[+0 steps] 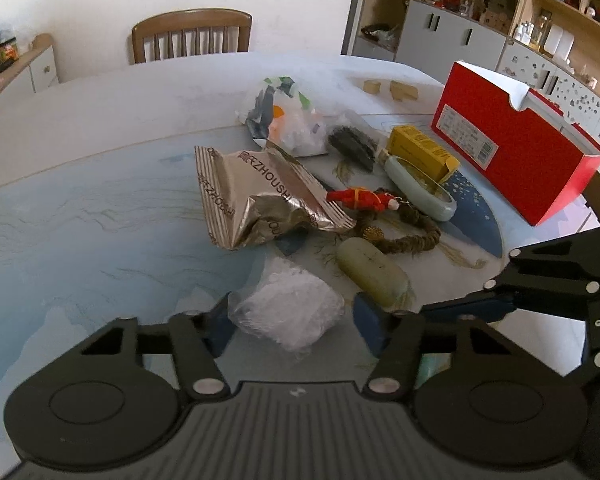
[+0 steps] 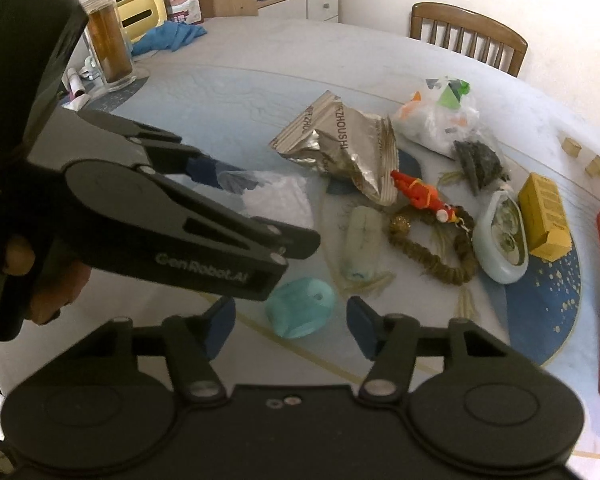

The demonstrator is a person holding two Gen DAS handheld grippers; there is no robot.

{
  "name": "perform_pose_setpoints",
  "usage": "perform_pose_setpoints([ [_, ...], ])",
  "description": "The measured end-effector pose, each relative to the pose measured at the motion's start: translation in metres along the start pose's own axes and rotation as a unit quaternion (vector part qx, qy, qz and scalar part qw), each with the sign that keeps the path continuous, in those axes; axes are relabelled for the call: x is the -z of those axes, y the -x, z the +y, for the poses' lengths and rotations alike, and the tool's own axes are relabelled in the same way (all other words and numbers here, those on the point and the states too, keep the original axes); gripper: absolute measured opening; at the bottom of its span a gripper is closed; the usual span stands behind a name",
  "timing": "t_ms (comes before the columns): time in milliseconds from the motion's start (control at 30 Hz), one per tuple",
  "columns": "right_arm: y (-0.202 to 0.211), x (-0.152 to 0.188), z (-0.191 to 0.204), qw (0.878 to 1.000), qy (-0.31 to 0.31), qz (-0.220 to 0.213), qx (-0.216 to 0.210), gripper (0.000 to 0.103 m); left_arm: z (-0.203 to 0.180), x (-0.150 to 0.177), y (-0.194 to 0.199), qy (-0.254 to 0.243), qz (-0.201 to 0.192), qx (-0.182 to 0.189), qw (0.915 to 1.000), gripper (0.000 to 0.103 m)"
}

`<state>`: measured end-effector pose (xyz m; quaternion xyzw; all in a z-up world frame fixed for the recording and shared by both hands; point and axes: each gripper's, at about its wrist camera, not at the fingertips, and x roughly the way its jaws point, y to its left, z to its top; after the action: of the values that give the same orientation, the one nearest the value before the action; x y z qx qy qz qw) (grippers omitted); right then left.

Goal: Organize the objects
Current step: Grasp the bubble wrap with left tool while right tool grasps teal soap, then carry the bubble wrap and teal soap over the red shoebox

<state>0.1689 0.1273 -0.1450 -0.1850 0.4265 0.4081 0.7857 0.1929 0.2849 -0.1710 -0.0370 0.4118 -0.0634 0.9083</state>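
Observation:
My left gripper is open around a clear crinkled plastic bag on the table; whether it touches is unclear. My right gripper is open around a teal soap-like object. Beyond lie a pale green bar, a silver snack bag, a red toy, a brown braided ring, a pale oval dish, a yellow box and an open red shoebox. The left gripper also shows in the right wrist view.
A white printed bag and a dark bundle lie further back. Two wooden blocks sit near the far edge. A wooden chair stands behind the table. A glass jar and blue cloth are at the far left.

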Motion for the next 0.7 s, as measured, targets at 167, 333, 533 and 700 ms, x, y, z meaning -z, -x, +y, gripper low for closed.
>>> perform_pose_setpoints([
  [167, -0.001, -0.001, 0.0, 1.0, 0.006, 0.003, 0.001, 0.045, 0.002, 0.0, 0.001, 0.008, 0.0, 0.01, 0.9999, 0.049],
  [333, -0.001, 0.0, -0.001, 1.0, 0.003, 0.001, 0.004, 0.037, 0.001, -0.002, 0.001, 0.013, 0.006, 0.013, 0.9998, 0.045],
  [533, 0.011, 0.005, -0.007, 1.0, -0.006, -0.001, 0.008, 0.037, 0.0, -0.003, 0.004, 0.022, 0.01, 0.02, 0.9995, 0.038],
  [700, 0.031, 0.009, -0.023, 0.999, -0.039, -0.007, 0.025, 0.037, -0.006, -0.006, 0.015, 0.03, 0.008, 0.028, 0.9991, 0.038],
])
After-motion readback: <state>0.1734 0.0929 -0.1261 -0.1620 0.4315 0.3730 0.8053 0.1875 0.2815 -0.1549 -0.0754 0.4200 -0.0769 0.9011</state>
